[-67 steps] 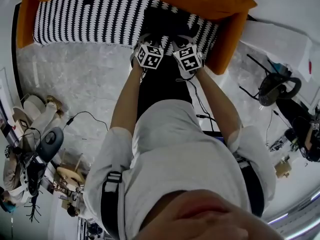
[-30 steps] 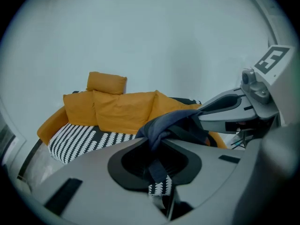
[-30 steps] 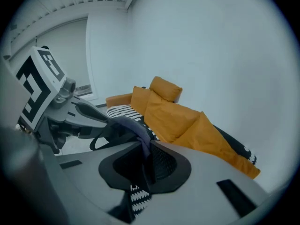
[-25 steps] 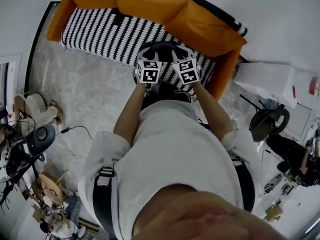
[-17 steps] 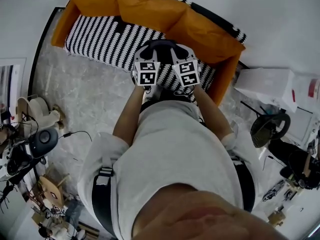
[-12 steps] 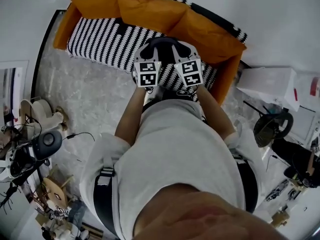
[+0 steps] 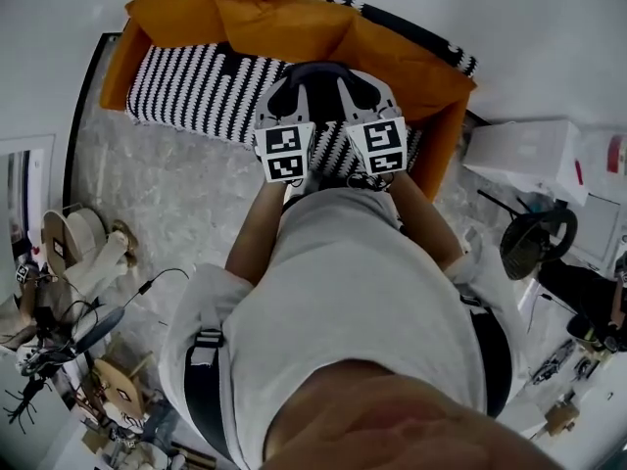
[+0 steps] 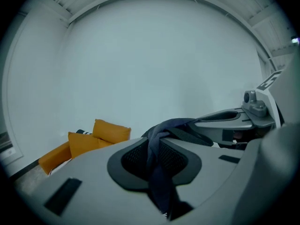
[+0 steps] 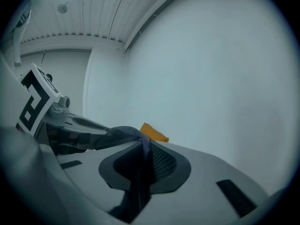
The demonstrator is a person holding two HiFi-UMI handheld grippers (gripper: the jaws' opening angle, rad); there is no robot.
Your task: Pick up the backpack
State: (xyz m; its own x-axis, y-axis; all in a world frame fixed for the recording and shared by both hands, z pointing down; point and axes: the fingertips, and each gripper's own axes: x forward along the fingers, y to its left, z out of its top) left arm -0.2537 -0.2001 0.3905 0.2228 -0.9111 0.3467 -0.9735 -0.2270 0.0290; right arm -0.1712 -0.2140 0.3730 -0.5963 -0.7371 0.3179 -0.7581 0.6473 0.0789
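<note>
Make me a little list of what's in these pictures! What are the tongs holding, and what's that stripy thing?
left tongs: shut on the dark backpack strap
right tongs: shut on the same strap, close beside the left tongs
strap shape: a dark loop running from one pair of tongs to the other
backpack body: mostly hidden behind the tongs and the person's shirt
stripy thing: a sofa with a black-and-white seat
on the sofa: orange cushions along the back
floor: grey and speckled
</note>
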